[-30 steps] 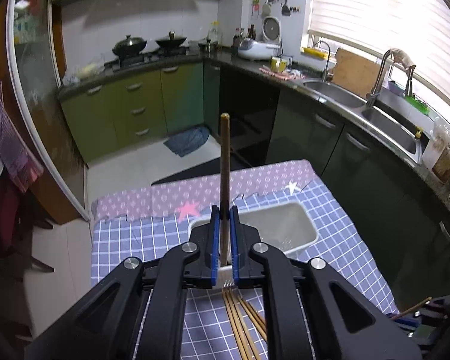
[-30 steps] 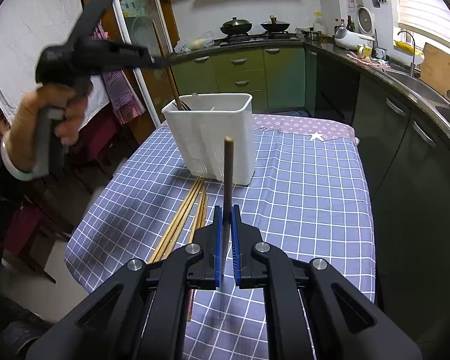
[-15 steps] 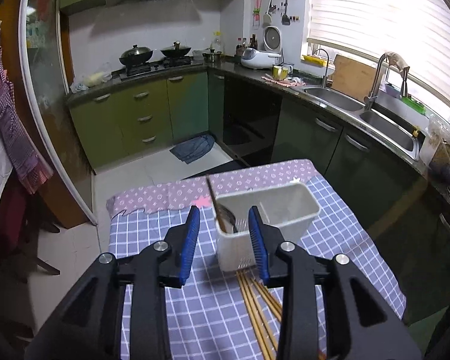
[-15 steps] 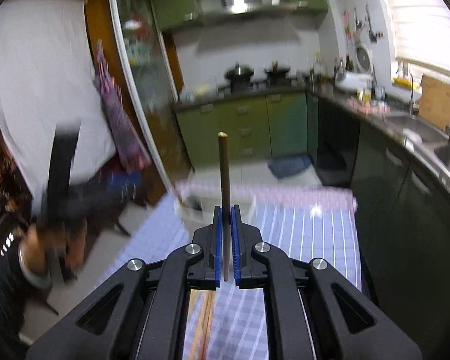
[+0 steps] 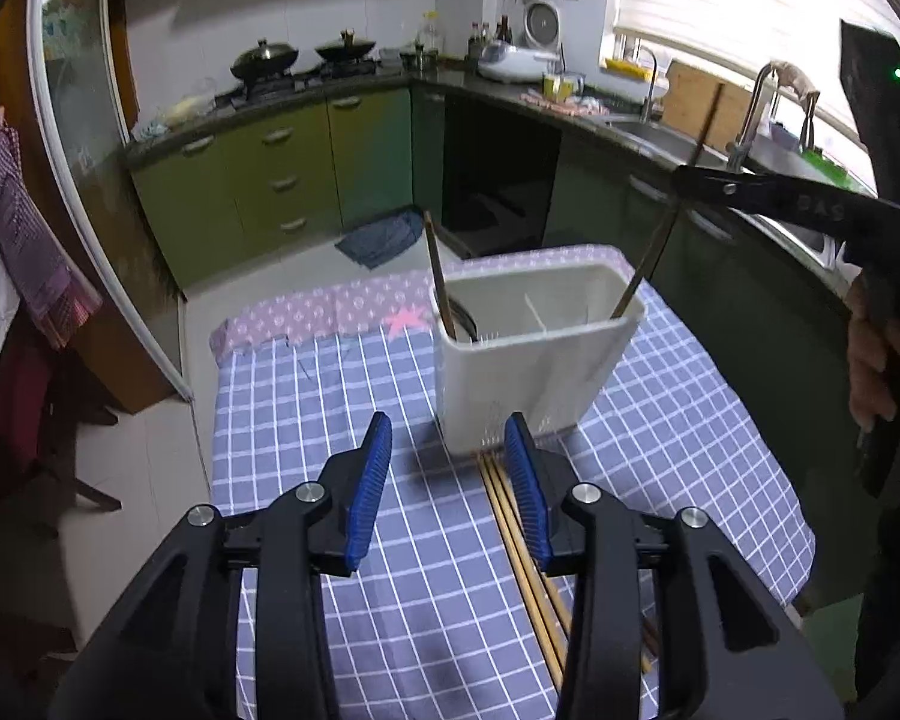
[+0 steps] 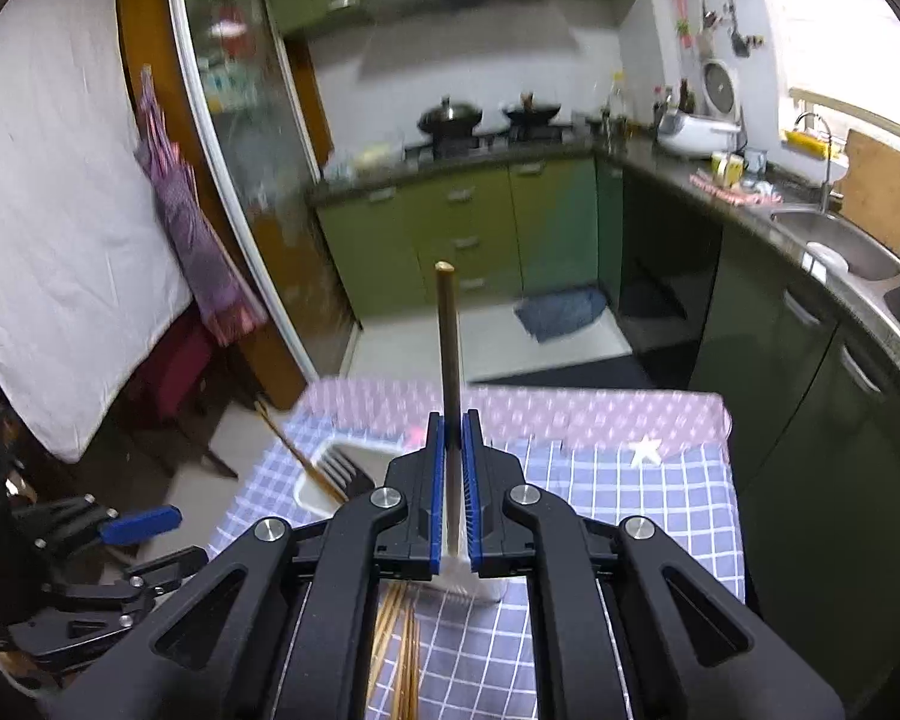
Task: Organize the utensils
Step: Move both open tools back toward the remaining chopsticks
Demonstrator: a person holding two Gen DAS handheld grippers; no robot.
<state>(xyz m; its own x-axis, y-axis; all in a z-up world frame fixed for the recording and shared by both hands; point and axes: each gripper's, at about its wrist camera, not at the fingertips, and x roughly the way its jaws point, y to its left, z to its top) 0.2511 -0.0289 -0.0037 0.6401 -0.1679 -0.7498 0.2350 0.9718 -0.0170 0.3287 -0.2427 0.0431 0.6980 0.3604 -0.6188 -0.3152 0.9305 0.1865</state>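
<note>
A white utensil holder point(image 5: 534, 354) stands on the blue checked tablecloth point(image 5: 342, 420); it also shows in the right wrist view point(image 6: 330, 468). A brown chopstick point(image 5: 438, 282) leans in its left end beside forks point(image 6: 342, 471). My left gripper point(image 5: 447, 480) is open and empty, just in front of the holder. My right gripper point(image 6: 453, 492) is shut on a chopstick point(image 6: 449, 348). In the left wrist view that chopstick point(image 5: 660, 240) slants down with its lower end inside the holder's right end. Several chopsticks point(image 5: 522, 552) lie on the cloth in front of the holder.
Green kitchen cabinets point(image 5: 282, 180) and a stove with pans point(image 5: 306, 60) stand behind. A sink counter point(image 5: 750, 168) runs along the right. A blue rag point(image 5: 384, 237) lies on the floor. A glass door point(image 5: 72, 120) stands at the left.
My left gripper has let go of its chopstick into the holder, opened and drawn back. My right gripper has carried its chopstick over the holder and lowered its end inside.
</note>
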